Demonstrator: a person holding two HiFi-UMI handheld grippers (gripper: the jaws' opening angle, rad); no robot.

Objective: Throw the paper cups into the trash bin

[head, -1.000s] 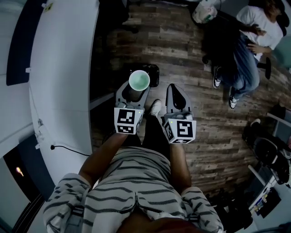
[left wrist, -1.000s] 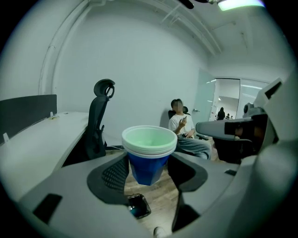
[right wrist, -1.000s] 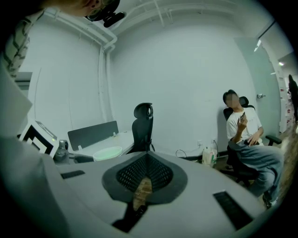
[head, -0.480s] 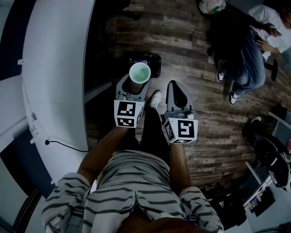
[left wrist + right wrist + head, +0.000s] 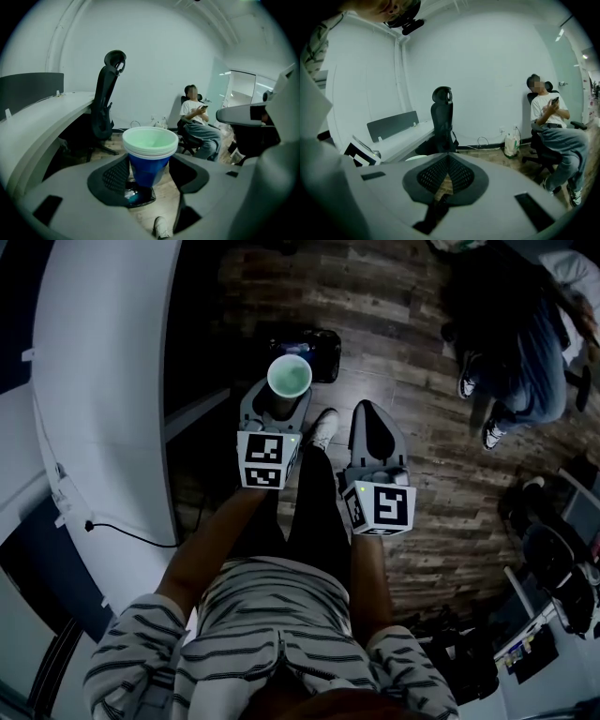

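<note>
Here, looking steeply down from the head view: the person's left claw (image 5: 284, 395) is clamped on nested paper cups (image 5: 290, 377), blue outside w/ pale rims, at least two going by the stacked rims. They're upright, mouth up, held in the air over a wooden floor (image 5: 412, 484). The black trash bin (image 5: 323, 357) stands on the floor just beyond and partly under the cups. In the left claw's own view its dark lined opening shows straight below the cups' base, between the jaws. The right claw (image 5: 446, 161) is pinched together on nothing and hangs beside the left one, clear of the bin. A curved white surface (image 5: 103, 381) runs along the left; a seated person (image 5: 525, 362) is well apart at upper right, and an office chair (image 5: 105, 101) stands by the wall. Step in hand, as I judge it: carry done, cups lined up above the bin, drop not yet made. Next move prob. needs a small push fwd to centre over the opening, then parting the left jaws so the stack falls in w/o clipping the rim.
</note>
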